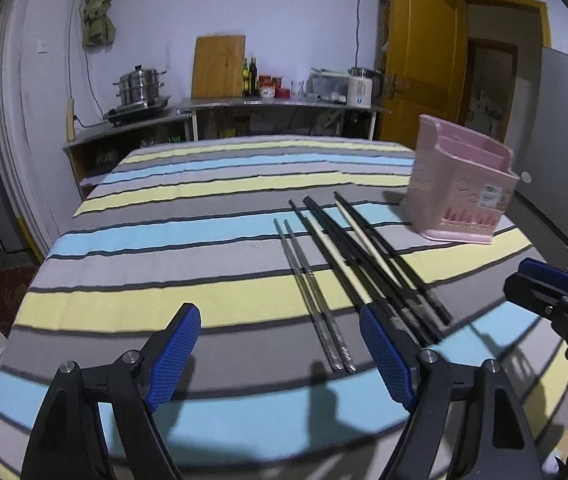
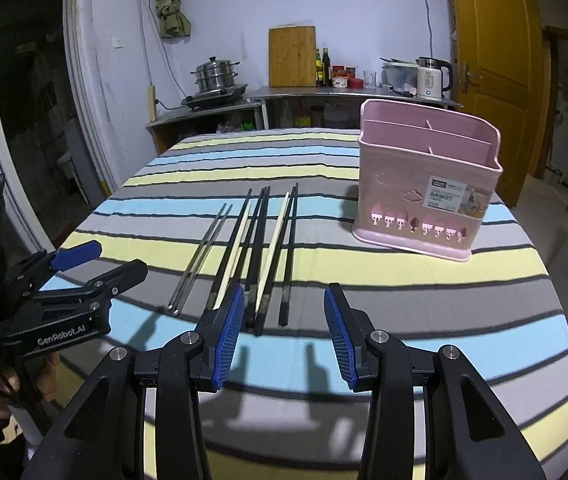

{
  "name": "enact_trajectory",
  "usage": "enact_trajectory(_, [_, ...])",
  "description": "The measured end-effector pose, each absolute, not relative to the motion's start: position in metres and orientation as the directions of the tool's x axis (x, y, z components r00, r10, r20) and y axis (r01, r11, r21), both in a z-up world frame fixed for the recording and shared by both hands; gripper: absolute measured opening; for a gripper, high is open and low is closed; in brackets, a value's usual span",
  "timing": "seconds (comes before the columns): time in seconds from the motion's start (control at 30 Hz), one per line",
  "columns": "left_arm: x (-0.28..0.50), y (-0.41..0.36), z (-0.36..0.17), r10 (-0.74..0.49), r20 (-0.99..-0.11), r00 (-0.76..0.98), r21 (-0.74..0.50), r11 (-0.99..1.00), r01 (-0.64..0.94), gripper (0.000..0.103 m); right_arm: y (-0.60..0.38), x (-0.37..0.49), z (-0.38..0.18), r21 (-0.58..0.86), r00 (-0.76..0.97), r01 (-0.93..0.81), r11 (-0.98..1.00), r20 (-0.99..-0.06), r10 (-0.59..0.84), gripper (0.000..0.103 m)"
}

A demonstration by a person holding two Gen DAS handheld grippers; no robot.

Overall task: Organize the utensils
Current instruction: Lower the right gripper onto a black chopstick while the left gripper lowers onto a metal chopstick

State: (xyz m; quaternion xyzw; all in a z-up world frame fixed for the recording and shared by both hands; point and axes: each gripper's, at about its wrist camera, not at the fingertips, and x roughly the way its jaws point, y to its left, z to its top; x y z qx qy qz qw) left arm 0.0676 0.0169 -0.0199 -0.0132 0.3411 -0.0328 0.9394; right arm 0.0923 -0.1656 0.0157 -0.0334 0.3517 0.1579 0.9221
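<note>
While the chopsticks lie in a loose row mid-table on the striped cloth, the pink utensil basket stands just beyond to their right, its visible compartments empty; left gripper spread wide, holding nothing; right gripper likewise spread; bare cloth lies left of the row.

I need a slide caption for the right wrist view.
Open right hand-held gripper above chopsticks beside an empty pink utensil basket.
</note>
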Motion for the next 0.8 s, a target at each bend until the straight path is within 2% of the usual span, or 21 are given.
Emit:
enact_trajectory(0.17, [0.110,0.024,-0.034,-0.076,-0.717,0.693,-0.064,0.997,0.043,0.077,-0.160,0.121,0.009,0.043,0.683,-0.313,0.949,-0.684,0.256,0.043])
enact_trajectory(0.3, [0.141,0.029,-0.046,-0.101,-0.767,0.634,-0.106,0.994,0.030,0.068,-0.153,0.146,0.002,0.040,0.658,-0.311,0.950,-0.712,0.245,0.043])
enact_trajectory(0.5, [0.171,0.031,-0.058,-0.123,-0.798,0.590,-0.134,0.991,0.026,0.060,-0.143,0.178,-0.010,0.045,0.621,-0.311,0.949,-0.747,0.239,0.043])
enact_trajectory(0.67, [0.186,0.032,-0.059,-0.133,-0.800,0.585,-0.148,0.989,0.023,0.057,-0.137,0.201,-0.020,0.041,0.598,-0.307,0.951,-0.769,0.227,0.029])
enact_trajectory(0.8, [0.193,0.030,-0.059,-0.129,-0.801,0.585,-0.138,0.990,0.028,0.056,-0.134,0.215,-0.028,0.032,0.584,-0.302,0.953,-0.784,0.211,0.027])
